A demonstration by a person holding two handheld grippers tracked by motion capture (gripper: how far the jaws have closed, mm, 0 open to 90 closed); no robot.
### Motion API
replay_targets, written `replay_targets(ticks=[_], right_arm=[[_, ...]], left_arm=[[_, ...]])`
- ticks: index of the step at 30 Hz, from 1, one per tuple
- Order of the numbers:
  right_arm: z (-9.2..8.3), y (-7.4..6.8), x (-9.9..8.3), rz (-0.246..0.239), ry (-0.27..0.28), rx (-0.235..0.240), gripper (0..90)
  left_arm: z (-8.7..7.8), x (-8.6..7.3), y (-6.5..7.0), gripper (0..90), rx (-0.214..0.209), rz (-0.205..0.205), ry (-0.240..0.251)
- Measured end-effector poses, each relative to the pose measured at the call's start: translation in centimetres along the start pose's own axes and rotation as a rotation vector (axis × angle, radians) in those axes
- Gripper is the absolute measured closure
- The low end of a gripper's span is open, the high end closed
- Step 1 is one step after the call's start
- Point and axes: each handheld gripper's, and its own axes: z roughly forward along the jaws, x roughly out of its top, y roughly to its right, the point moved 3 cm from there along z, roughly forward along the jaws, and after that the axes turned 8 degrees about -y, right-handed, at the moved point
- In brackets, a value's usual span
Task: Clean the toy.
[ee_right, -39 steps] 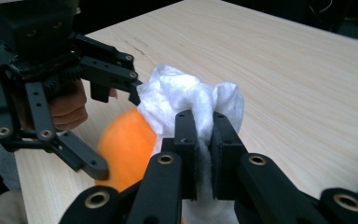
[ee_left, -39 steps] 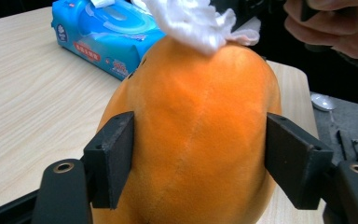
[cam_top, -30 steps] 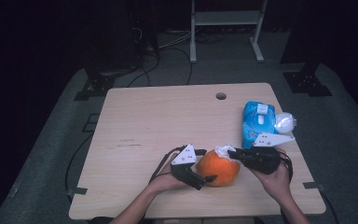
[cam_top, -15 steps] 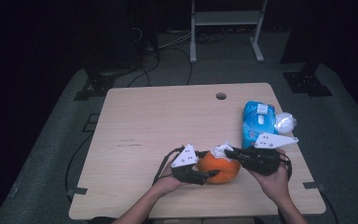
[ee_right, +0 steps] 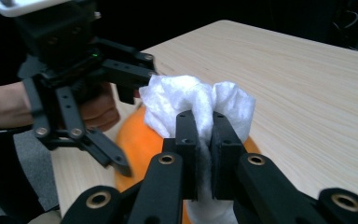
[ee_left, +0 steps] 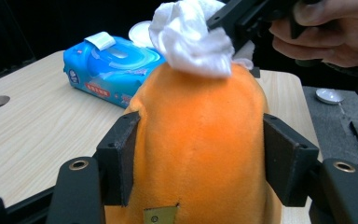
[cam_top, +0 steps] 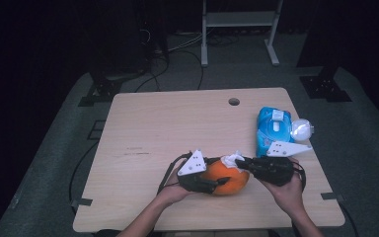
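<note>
The high view looked down over the table (cam_top: pixel 177 123); both gripper views sat close, sharing the orange plush (ee_left: pixel 200 140).

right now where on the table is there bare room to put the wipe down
The left half of the table is bare, from the orange plush toy out to the left edge, as is the far strip around the hole. It's crowded on the right, by the blue wipes pack.

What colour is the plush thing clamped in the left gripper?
Orange; the plush toy shows best in the left gripper view.
</note>
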Motion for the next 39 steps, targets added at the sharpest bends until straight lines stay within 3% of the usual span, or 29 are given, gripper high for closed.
replay_targets(ticks=[8,12,16,18,19,20,24,28,31,39], right_arm=[[-0.3,-0.5,0.4,0.009,0.036,0.032,83.0],[0.2,-0.3,0.1,-0.001,-0.002,0.021,82.9],[1.2,0.9,-1.1,0.036,-0.067,0.004,82.8],[1.8,1.5,-1.7,0.057,-0.096,0.009,82.8],[2.0,1.8,-2.0,0.069,-0.106,0.014,82.7],[2.0,1.8,-2.1,0.068,-0.109,0.007,82.7],[1.9,2.4,-2.4,0.083,-0.113,0.002,82.6],[1.8,2.9,-2.7,0.096,-0.119,-0.008,82.5],[1.7,2.7,-2.6,0.087,-0.114,-0.015,82.5],[2.4,-0.2,-0.9,-0.003,-0.101,0.01,82.5]], left_arm=[[-0.2,0.5,0.1,36.0,-0.001,-0.004,0.019],[0.0,0.0,0.0,35.9,0.005,-0.007,-0.003],[0.6,-0.7,-0.2,35.1,-0.005,-0.026,-0.031],[0.9,-1.0,-0.4,31.2,-0.025,-0.039,-0.046],[0.9,-1.0,-0.5,25.0,-0.034,-0.045,-0.049],[0.6,-1.0,-0.9,21.5,-0.042,-0.067,-0.05],[0.6,-1.6,-1.3,14.1,-0.065,-0.073,-0.064],[0.7,-1.9,-1.4,17.8,-0.071,-0.063,-0.062],[0.9,-1.9,-1.2,22.3,-0.05,-0.047,-0.07],[1.8,-1.3,-0.2,20.4,-0.021,-0.016,-0.098]])
